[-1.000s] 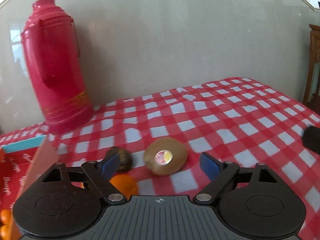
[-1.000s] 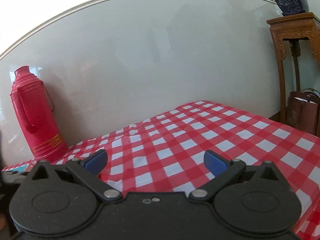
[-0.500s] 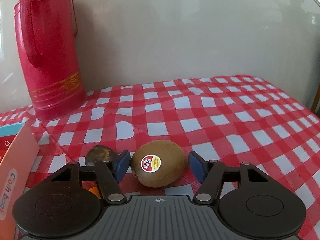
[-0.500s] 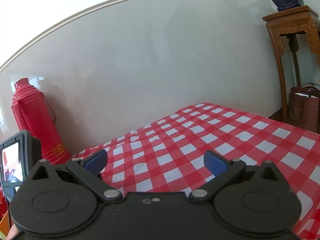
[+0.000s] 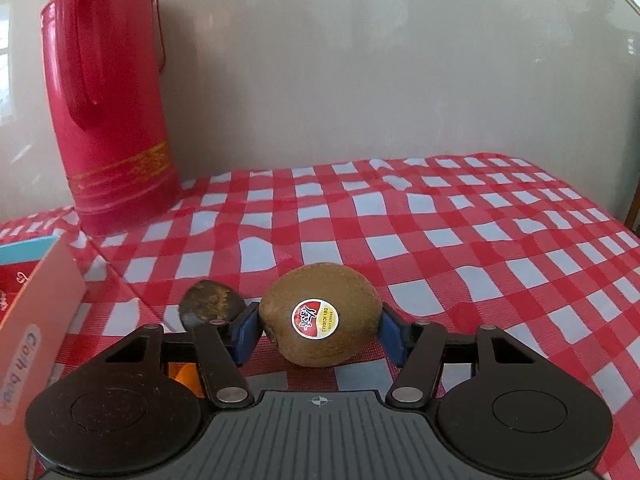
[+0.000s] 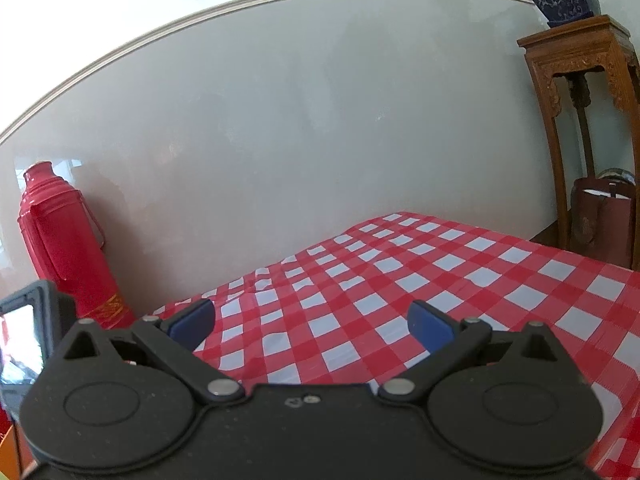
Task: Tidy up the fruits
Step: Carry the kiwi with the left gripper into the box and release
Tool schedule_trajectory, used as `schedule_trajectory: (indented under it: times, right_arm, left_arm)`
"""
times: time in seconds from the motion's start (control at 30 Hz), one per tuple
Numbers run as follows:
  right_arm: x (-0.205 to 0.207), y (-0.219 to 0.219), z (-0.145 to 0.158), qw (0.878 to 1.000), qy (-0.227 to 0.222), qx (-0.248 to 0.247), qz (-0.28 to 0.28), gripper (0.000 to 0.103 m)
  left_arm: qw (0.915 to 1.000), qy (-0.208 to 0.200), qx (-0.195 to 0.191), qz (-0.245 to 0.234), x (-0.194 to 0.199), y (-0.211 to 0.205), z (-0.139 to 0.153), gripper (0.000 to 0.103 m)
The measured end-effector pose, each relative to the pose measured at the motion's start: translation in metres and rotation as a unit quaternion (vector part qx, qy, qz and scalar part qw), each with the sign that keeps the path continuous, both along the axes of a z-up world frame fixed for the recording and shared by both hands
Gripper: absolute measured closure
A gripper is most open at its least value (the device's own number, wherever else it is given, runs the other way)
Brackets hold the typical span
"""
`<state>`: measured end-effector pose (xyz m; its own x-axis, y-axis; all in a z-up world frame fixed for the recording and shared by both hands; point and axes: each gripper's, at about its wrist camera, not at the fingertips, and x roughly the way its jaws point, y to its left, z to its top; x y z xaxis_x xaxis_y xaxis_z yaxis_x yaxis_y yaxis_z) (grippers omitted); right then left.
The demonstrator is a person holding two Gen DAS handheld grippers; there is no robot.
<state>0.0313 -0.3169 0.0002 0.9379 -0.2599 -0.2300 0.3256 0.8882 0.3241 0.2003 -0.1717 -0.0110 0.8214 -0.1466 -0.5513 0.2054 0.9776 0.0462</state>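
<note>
My left gripper pinches the kiwi on the checked cloth, both blue pads touching its sides. A dark fruit sits at ten o'clock; lifting carelessly could nudge it, or the kiwi could slip. My right gripper hangs spread, holding nothing.

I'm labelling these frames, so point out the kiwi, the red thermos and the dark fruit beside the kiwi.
kiwi (image 5: 320, 312), left wrist view, its sticker.
thermos (image 5: 108, 120), left wrist view, mid body.
dark fruit (image 5: 210, 304), left wrist view, top surface.
</note>
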Motion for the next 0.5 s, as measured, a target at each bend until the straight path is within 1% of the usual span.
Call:
schedule_trajectory:
  times: [0.1, 0.3, 0.4, 0.5]
  right_arm:
    - [0.001, 0.003, 0.000, 1.000, 0.005, -0.008, -0.014, 0.006]
    - [0.004, 0.010, -0.001, 0.998, 0.018, -0.033, -0.058, 0.006]
    - [0.008, 0.015, -0.002, 0.997, 0.028, -0.042, -0.064, 0.006]
    - [0.013, 0.023, -0.004, 0.997, 0.031, -0.047, -0.050, 0.006]
  left_arm:
    - [0.9999, -0.012, 0.001, 0.000, -0.010, 0.006, 0.008, 0.042]
    - [0.9993, -0.033, -0.001, 0.017, -0.031, 0.031, 0.028, 0.042]
    - [0.9981, -0.048, 0.006, 0.039, -0.042, 0.047, 0.036, 0.042]
    - [0.9963, -0.059, 0.012, 0.062, -0.050, 0.068, 0.044, 0.042]
